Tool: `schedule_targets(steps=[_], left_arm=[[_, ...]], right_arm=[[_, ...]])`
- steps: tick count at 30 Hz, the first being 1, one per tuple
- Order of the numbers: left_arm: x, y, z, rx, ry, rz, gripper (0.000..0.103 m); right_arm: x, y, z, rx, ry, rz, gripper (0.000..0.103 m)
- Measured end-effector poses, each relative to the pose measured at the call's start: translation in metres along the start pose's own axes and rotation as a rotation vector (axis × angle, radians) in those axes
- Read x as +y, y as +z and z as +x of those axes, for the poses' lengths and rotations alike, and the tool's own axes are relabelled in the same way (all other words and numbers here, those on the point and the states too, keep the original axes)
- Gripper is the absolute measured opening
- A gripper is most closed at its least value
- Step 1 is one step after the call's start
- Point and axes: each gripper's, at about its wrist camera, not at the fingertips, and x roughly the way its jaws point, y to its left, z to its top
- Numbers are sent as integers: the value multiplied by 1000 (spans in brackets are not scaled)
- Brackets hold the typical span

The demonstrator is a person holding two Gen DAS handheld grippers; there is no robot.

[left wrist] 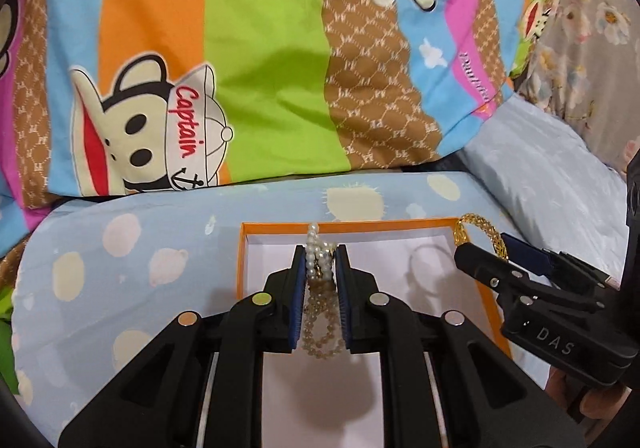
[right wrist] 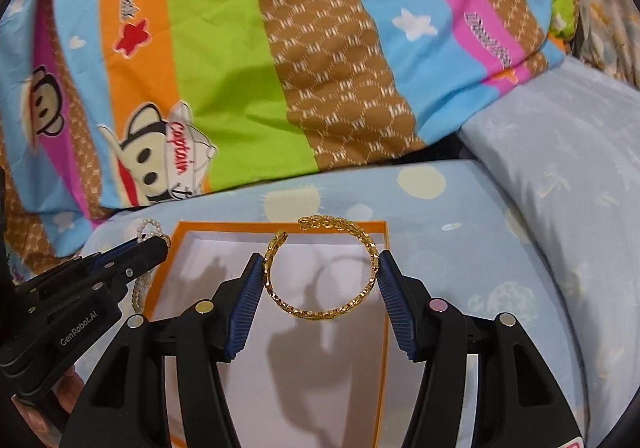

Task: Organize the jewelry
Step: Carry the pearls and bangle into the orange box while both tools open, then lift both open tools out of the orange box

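Observation:
My left gripper [left wrist: 320, 254] is shut on a pearl bracelet [left wrist: 318, 304], whose loops hang between its blue pads over the orange box [left wrist: 242, 260] with a white inside. My right gripper [right wrist: 320, 262] is shut on a gold bangle [right wrist: 316, 310], pinched across its width and held above the same box [right wrist: 168, 264]. In the left wrist view the right gripper [left wrist: 486, 248] comes in from the right with the gold bangle [left wrist: 480, 226]. In the right wrist view the left gripper [right wrist: 158, 244] comes in from the left with the pearls [right wrist: 150, 226].
The box rests on a light blue spotted cushion [left wrist: 120, 260]. A striped cartoon quilt [left wrist: 240, 48] is piled behind it. A pale blue pillow [right wrist: 560, 168] lies to the right.

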Motion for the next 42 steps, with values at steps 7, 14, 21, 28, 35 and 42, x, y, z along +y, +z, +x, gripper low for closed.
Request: schedule_targets(steps=[7, 14, 21, 28, 35, 42], left_arm=[[2, 1, 26, 36, 22, 2, 16], [21, 7, 4, -32, 17, -66, 51], [41, -3, -74, -158, 7, -100, 62], [61, -69, -153, -204, 34, -85, 73], [72, -165, -186, -144, 91, -117, 77], [55, -241, -191, -63, 110, -93, 77]], right_arm=[[1, 2, 29, 64, 0, -26, 57], [4, 4, 8, -9, -25, -44, 59], [4, -14, -70, -158, -13, -58, 63], [-8, -97, -155, -236, -31, -83, 69], [-14, -205, -187, -179, -107, -109, 70], [-2, -272, -187, -89, -99, -136, 68]])
